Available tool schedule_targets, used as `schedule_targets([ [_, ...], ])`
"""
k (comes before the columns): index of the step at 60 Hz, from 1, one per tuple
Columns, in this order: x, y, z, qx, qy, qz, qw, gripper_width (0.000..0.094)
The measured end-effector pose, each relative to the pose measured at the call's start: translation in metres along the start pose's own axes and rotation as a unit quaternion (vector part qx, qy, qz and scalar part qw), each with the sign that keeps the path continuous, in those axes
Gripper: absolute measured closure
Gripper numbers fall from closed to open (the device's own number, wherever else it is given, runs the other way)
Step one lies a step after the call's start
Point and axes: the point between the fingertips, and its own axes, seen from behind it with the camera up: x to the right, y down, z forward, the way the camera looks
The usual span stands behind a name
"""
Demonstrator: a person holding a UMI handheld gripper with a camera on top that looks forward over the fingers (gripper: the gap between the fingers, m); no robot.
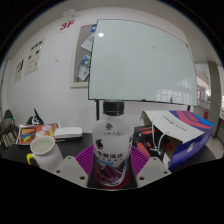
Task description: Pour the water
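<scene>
A clear plastic water bottle [111,140] with a black cap and a white label stands upright between my gripper's [111,172] two fingers. The purple pads [84,160] press on its sides, so the gripper is shut on it and holds it above the table. A white cup [43,149] stands on the table to the left, beyond the left finger.
A whiteboard [150,62] hangs on the far wall. A white and blue bag [182,130] lies to the right. A colourful box [36,133] and a flat white box [68,132] lie at the left back. Small items [147,150] sit right of the bottle.
</scene>
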Motion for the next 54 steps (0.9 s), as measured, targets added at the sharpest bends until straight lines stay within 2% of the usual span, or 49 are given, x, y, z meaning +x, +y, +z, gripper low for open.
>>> schedule_targets([
  [6, 0.002, 0.006, -0.001, -0.021, 0.004, -0.009, 1.000, 0.0356],
  [10, -0.002, 0.017, -0.005, -0.056, -0.005, -0.008, 0.998, 0.0069],
  [14, -0.006, 0.021, -0.014, -0.070, -0.010, 0.003, 0.997, 0.0096],
  [26, -0.003, 0.008, -0.076, -0.078, 0.025, -0.016, 0.996, 0.0092],
  [43, -0.032, -0.004, -0.238, -0.083, 0.047, -0.016, 0.995, 0.0092],
  [54, -0.053, -0.004, -0.338, -0.081, 0.046, -0.028, 0.995, 0.0090],
])
